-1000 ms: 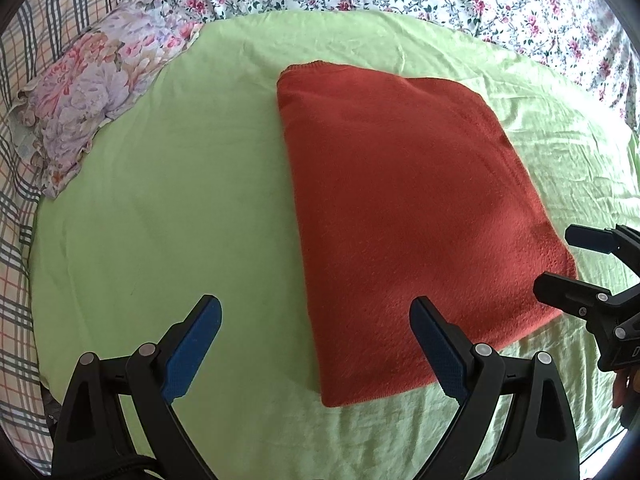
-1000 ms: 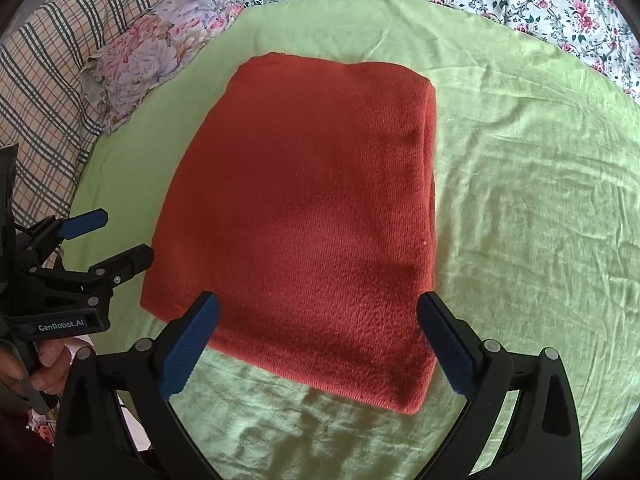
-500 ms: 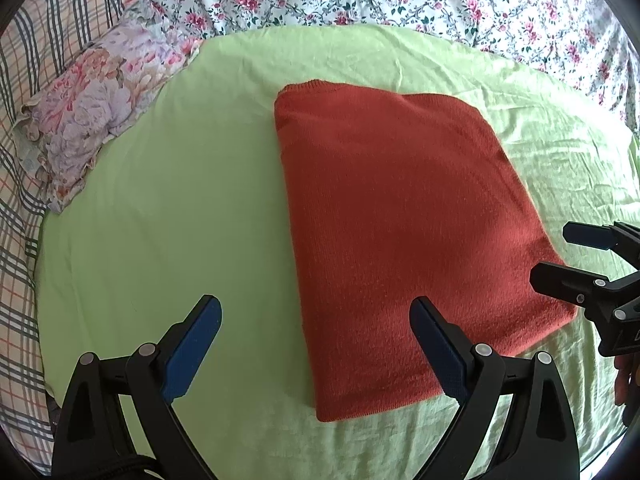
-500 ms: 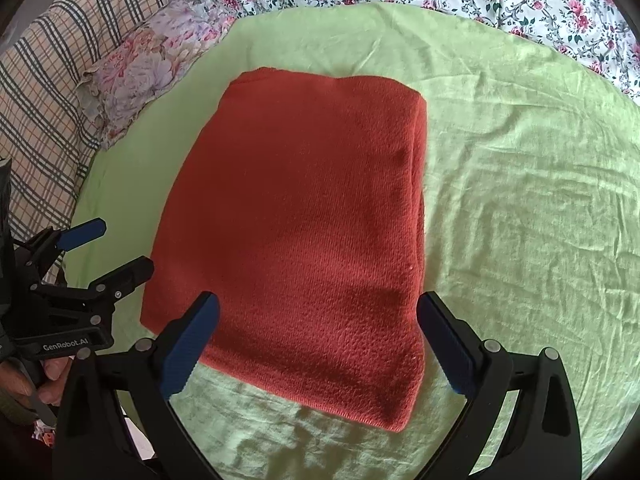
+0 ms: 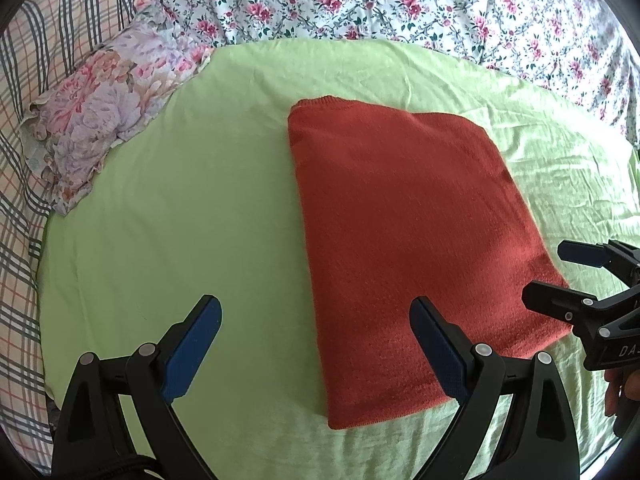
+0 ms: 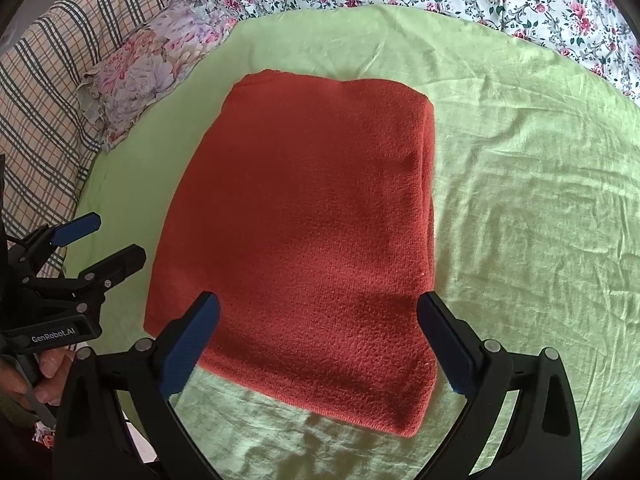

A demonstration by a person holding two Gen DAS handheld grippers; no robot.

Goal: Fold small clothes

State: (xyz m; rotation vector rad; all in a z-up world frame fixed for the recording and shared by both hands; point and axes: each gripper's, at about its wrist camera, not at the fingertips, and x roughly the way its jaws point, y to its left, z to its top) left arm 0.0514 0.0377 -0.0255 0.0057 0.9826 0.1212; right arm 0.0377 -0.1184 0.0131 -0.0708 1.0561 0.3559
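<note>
A rust-red knitted garment (image 5: 404, 240) lies folded into a flat rectangle on the light green sheet (image 5: 192, 208); it also shows in the right wrist view (image 6: 304, 232). My left gripper (image 5: 316, 340) is open and empty, above the garment's near left corner. My right gripper (image 6: 320, 336) is open and empty, above the garment's near edge. Each gripper shows in the other's view: the right one (image 5: 560, 276) at the garment's right corner, the left one (image 6: 104, 240) at its left edge.
A flowered pillow (image 5: 104, 108) lies at the far left on a plaid cover (image 5: 24, 92). A floral bedspread (image 5: 400, 0) runs along the back. The green sheet (image 6: 520, 208) is wrinkled on the right of the garment.
Both grippers have drawn back and up from the garment, so it looks smaller and farther. The garment has not moved. Both grippers stay open.
</note>
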